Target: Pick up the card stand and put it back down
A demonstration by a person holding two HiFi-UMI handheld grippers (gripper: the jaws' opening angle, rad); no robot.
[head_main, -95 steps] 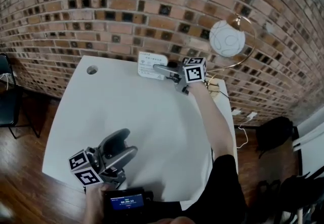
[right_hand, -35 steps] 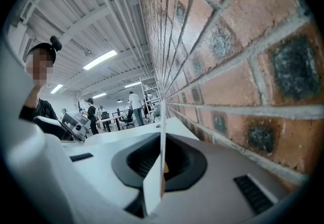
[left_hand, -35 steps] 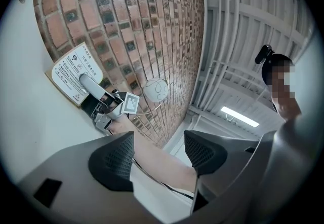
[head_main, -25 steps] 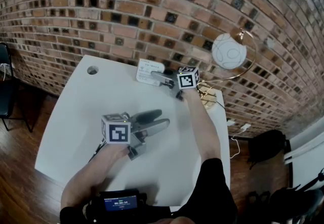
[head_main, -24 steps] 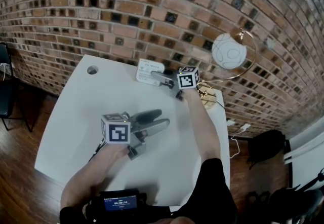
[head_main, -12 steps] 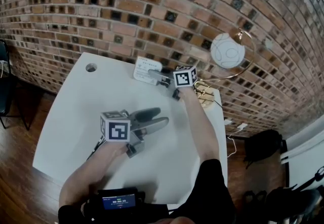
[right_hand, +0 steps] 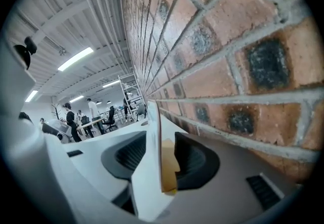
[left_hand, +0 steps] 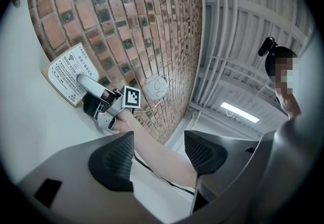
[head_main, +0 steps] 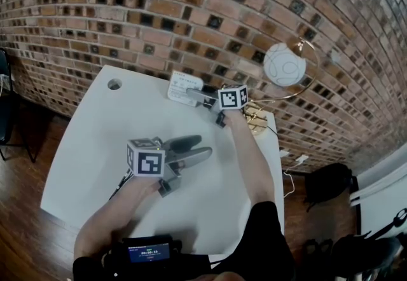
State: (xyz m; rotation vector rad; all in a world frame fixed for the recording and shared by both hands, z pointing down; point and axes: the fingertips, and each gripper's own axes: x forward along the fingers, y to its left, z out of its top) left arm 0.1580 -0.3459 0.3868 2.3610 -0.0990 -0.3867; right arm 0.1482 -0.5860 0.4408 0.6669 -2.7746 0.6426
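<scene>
stand point(head_main: 185, 88): flat white printed card, tan back edge, standing at far edge of table point(head_main: 95, 140) by rough brick wall point(head_main: 159, 13) | right gripper point(head_main: 194, 93): jaws just opened wide, stand loose between them (gap shows) | left gripper point(head_main: 205, 146): jaws apart, empty, over smooth white table

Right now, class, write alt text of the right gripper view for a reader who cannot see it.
The card stand stands edge-on between the jaws of the right gripper, which have just been opening and stand apart. A brick wall fills the right side; distant people show small at left.
</scene>
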